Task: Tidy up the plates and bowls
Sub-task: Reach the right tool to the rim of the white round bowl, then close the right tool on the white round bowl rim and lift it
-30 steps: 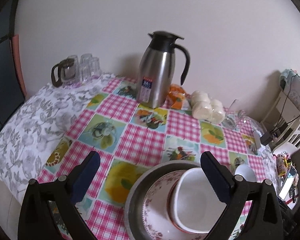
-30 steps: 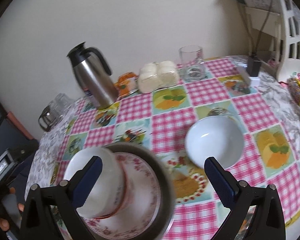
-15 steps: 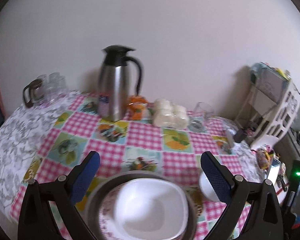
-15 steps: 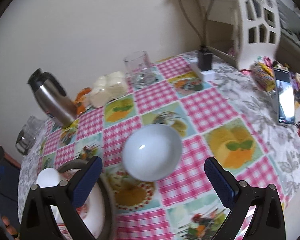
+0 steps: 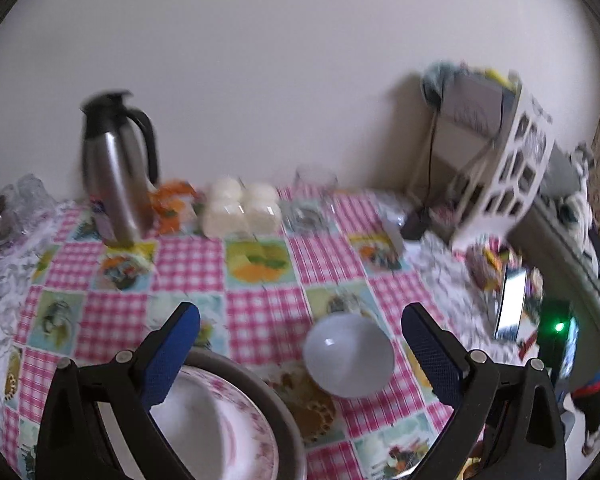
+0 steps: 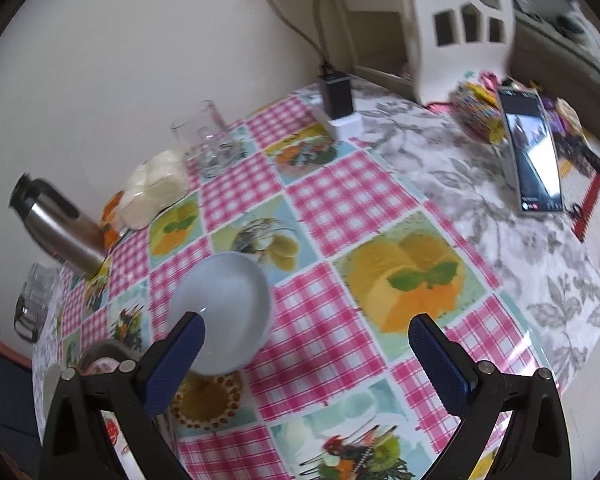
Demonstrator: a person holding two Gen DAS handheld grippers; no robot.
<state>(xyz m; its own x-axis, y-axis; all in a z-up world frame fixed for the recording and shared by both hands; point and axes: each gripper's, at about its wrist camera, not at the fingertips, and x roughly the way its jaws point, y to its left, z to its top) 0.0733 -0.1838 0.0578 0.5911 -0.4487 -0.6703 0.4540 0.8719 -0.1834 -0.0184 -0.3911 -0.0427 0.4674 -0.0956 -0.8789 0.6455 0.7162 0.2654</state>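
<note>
Table with checked fruit-print cloth (image 6: 340, 200) fills both views; far edge against the wall. On it, largest first: steel pan (image 5: 276, 412) at the near left, holding a floral-rimmed plate (image 5: 252, 432) with a white bowl (image 5: 188, 424) nested on top; steel thermos jug (image 5: 116, 184) far left; loose white bowl (image 5: 348, 360) near centre, upright, standing alone on the cloth just right of the pan and apart from it; clear glass (image 6: 204, 140) far; phone (image 6: 532, 152) far right. The loose bowl is round, so no long axis to align with; any rim point will do. Left gripper (image 5: 300, 352): jaws wide apart, holding nothing; in the left wrist view the bowl sits between the two fingers, slightly right of their midline and a little ahead of the tips. Right gripper (image 6: 306, 364): also spread and empty; in the right wrist view the bowl lies left of the midline, with the left finger overlapping its near rim in the picture; contact cannot be confirmed. Judgement: the loose bowl is the remaining piece to stack onto the pan's pile. Both grippers are close; the left frames it more centrally, while the right would need to shift left before closing over the rim. Left view is motion-blurred, so fine spacing is uncertain.
</note>
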